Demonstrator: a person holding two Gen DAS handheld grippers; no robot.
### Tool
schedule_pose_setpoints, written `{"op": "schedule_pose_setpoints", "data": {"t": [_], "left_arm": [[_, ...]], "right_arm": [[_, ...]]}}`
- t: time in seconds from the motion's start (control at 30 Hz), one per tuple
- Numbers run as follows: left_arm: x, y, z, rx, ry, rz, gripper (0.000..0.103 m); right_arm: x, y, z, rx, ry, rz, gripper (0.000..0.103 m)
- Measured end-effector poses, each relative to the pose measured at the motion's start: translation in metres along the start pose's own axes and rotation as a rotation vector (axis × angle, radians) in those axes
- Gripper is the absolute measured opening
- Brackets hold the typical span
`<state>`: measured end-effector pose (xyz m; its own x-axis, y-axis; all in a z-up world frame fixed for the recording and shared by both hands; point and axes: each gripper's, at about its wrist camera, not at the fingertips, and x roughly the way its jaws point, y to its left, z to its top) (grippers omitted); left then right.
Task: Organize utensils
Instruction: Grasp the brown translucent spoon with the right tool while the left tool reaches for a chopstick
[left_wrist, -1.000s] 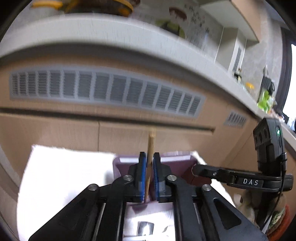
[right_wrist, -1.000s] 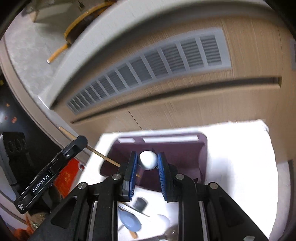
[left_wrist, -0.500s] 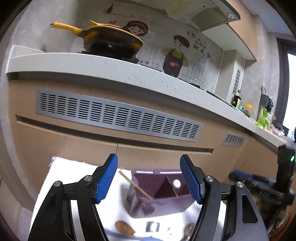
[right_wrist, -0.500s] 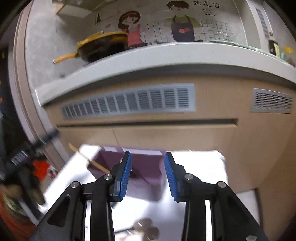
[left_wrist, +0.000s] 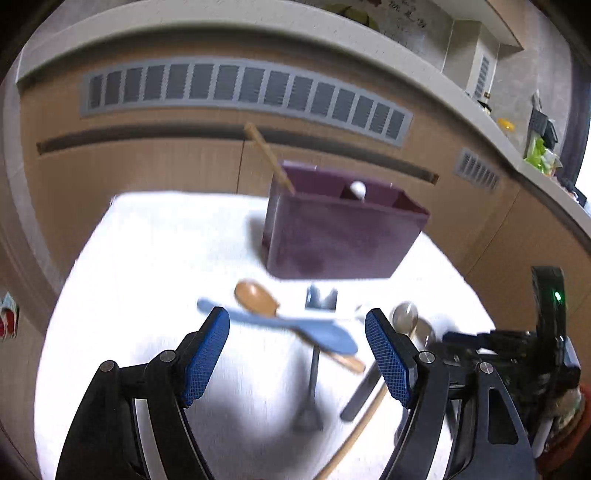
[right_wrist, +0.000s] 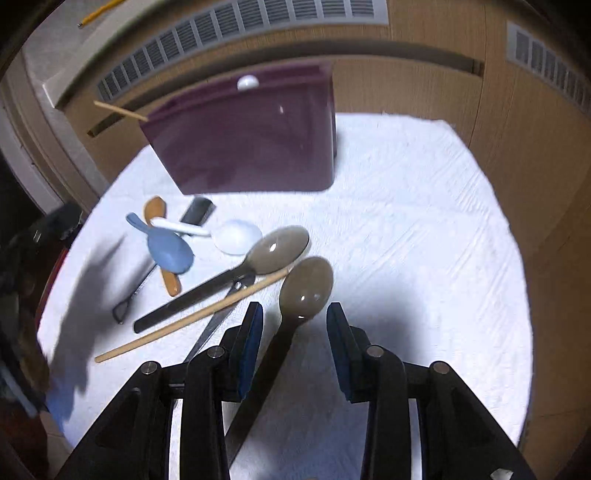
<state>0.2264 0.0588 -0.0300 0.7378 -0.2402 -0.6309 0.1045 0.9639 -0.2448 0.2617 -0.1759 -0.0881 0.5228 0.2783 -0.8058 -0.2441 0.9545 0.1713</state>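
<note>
A purple utensil holder (left_wrist: 343, 232) (right_wrist: 251, 136) stands on a white cloth (left_wrist: 147, 295) (right_wrist: 406, 229). A wooden chopstick (left_wrist: 269, 155) (right_wrist: 120, 110) and a white round-ended utensil (left_wrist: 357, 189) (right_wrist: 247, 82) stick out of it. In front lie a blue spoon (left_wrist: 314, 330) (right_wrist: 168, 247), a small wooden spoon (left_wrist: 256, 297) (right_wrist: 155, 208), a white spoon (right_wrist: 232, 236), two grey spoons (right_wrist: 277, 249) (right_wrist: 304, 286) and a loose chopstick (right_wrist: 192, 315). My left gripper (left_wrist: 297, 343) is open above the blue spoon. My right gripper (right_wrist: 293, 328) is open, straddling the nearer grey spoon's handle.
Wooden cabinet fronts with a grey vent grille (left_wrist: 243, 92) (right_wrist: 236, 26) rise behind the cloth under a countertop edge. A small dark clip-like object (left_wrist: 321, 297) (right_wrist: 199, 210) and a thin black-handled utensil (right_wrist: 136, 291) lie among the spoons.
Both grippers let go of the chopstick and the white utensil, which now stand in the holder, pulled back, and tilted down over the loose spoons on the cloth.
</note>
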Motion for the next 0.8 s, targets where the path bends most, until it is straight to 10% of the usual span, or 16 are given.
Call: {"op": "schedule_pose_setpoints", "data": {"t": [0.3,0.57,0.7,0.8], "left_arm": [[0.01,0.007,-0.018,-0.018,0.062,-0.008,0.076],[0.024,-0.017,-0.027,0.067,0.143,-0.072,0.074],[0.04,-0.057,-0.03,0.182,0.229,-0.184,0.031],[0.054,-0.085,-0.032,0.295,0.297,-0.229,0.026]], "right_arm": [[0.02,0.021,0.008,-0.08,-0.011,-0.154,0.032],[-0.019,-0.005,0.0,-0.058,-0.101,-0.123,0.03],[-0.041,-0.024,-0.008,-0.008,-0.149,-0.127,0.03],[-0.047,-0.034,-0.014,0.024,-0.163,-0.122,0.03]]}}
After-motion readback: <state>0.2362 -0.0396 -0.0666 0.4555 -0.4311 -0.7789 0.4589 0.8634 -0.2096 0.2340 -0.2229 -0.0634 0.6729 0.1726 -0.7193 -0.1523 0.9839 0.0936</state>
